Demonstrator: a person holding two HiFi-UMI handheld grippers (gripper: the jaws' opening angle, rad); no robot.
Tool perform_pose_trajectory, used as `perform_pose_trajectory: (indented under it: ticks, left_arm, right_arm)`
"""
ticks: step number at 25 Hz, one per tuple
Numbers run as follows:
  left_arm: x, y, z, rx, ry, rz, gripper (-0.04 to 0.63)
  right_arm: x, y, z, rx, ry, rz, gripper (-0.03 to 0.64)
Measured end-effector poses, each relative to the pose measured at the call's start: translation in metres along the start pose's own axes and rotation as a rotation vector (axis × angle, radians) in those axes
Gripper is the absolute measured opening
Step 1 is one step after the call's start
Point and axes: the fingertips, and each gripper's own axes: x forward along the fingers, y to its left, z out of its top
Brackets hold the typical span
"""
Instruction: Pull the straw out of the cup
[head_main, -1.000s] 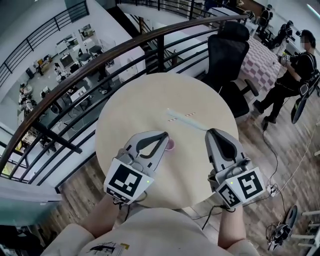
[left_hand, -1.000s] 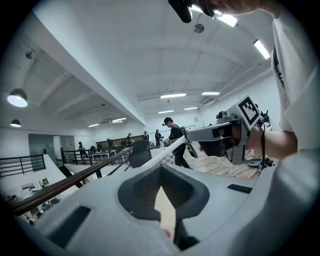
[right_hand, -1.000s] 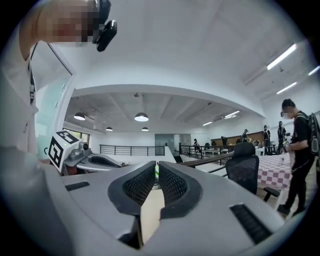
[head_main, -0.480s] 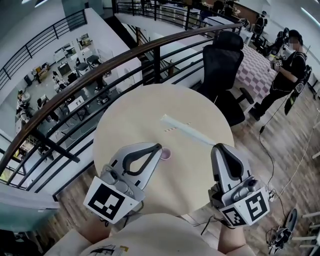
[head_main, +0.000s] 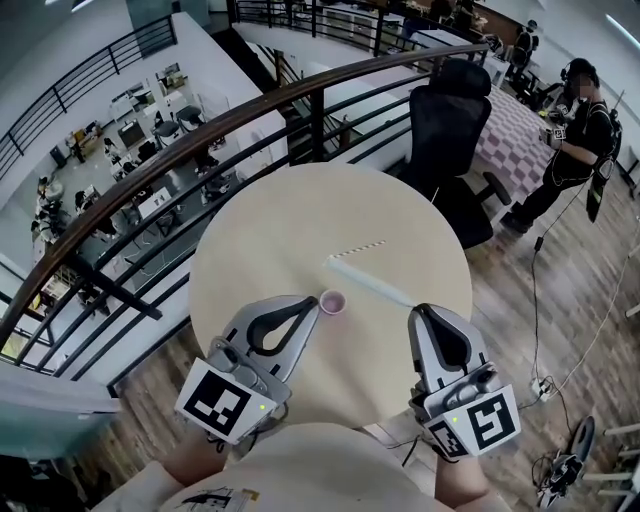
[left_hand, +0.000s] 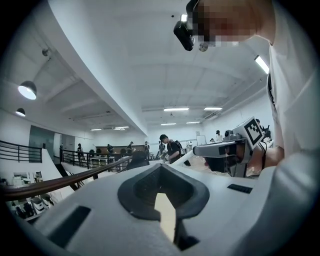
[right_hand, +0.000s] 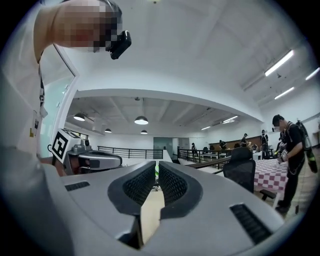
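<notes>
Straw (head_main: 367, 280) end hidden at right tool (head_main: 416, 312) — it and left tool (head_main: 314, 302) pressed together.

The table (head_main: 270, 230) is smooth, matt pale wood; the left hand-held gripper (head_main: 311, 304) matt grey plastic.

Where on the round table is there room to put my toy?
The far half of the table, toward the railing, is bare, and so is its left side. Nearer it is crowded: the pink cup, the striped straw and a white strip lie mid-table, with the left gripper and right gripper at the near edge.
</notes>
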Motion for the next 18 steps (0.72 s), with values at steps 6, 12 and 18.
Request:
perform_pose_trajectory:
  ticks: [6,12,18]
  left_arm:
    - [-0.001,-0.002,-0.001,-0.004,-0.007,0.002,0.012]
    - [-0.004,-0.001,-0.007,0.008,0.003,0.028,0.012]
    - [-0.004,-0.001,-0.009,0.005,0.005,0.025,0.012]
  right_arm:
    - [-0.003,0.008,0.004,-0.039,-0.012,0.005,0.032]
    - [-0.005,0.017,0.009,-0.051,-0.02,0.024,0.032]
    - [-0.002,0.015,0.005,-0.055,-0.012,0.02,0.032]
